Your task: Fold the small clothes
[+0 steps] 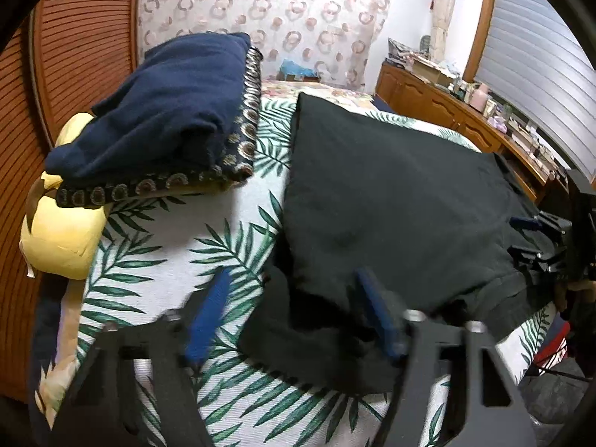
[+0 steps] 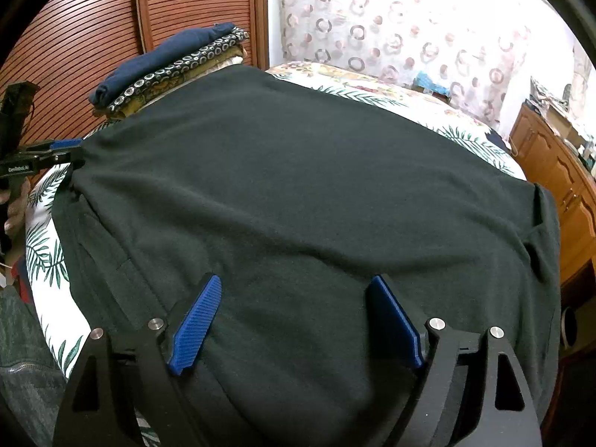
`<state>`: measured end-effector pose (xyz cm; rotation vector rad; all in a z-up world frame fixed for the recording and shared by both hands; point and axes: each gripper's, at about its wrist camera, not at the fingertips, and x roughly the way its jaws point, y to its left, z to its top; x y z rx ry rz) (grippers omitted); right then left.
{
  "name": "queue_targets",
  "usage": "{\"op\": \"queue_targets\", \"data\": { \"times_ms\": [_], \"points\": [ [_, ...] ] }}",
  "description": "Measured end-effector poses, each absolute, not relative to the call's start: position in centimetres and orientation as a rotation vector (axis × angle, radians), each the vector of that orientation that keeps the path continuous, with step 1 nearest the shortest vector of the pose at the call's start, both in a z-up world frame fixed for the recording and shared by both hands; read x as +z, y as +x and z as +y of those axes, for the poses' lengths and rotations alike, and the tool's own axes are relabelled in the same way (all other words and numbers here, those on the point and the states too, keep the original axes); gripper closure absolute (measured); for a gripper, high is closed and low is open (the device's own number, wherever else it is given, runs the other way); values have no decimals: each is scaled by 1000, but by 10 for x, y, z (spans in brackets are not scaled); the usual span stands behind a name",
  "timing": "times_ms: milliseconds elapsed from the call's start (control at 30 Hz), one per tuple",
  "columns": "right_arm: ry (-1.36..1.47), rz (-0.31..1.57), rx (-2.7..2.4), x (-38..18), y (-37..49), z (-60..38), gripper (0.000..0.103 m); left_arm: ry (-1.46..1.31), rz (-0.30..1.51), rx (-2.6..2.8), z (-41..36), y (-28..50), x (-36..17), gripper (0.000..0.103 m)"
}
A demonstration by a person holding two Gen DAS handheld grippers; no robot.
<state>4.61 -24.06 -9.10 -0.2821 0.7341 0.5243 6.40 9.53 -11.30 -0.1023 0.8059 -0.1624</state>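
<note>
A black garment (image 1: 391, 201) lies spread flat on the leaf-print bedcover (image 1: 167, 253); it fills the right wrist view (image 2: 298, 193). My left gripper (image 1: 294, 298) is open, its fingers straddling the garment's near left corner, which is bunched. It also shows at the garment's left edge in the right wrist view (image 2: 67, 149). My right gripper (image 2: 294, 305) is open and empty, just above the garment's near edge. It shows in the left wrist view (image 1: 536, 238) at the garment's right edge.
A stack of folded clothes, navy on top (image 1: 167, 111), sits at the back left over a yellow pillow (image 1: 63, 238). A slatted wooden wardrobe (image 2: 111, 18) stands behind. A wooden dresser (image 1: 465, 119) with clutter runs along the right.
</note>
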Motion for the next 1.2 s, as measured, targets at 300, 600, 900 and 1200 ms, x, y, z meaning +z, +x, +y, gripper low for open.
{"op": "queue_targets", "data": {
  "times_ms": [300, 600, 900, 1200],
  "points": [
    [-283, 736, 527, -92, 46, -240, 15, -64, 827, -163, 85, 65, -120, 59],
    [-284, 739, 534, -94, 46, -239, 12, -65, 821, -206, 80, 66, -117, 92],
    [-287, 743, 540, -95, 46, -241, 10, -80, 685, -286, 59, 61, -79, 93],
    [-287, 741, 541, -96, 45, -241, 10, -44, 600, -362, 26, 68, -42, 94]
  ]
}}
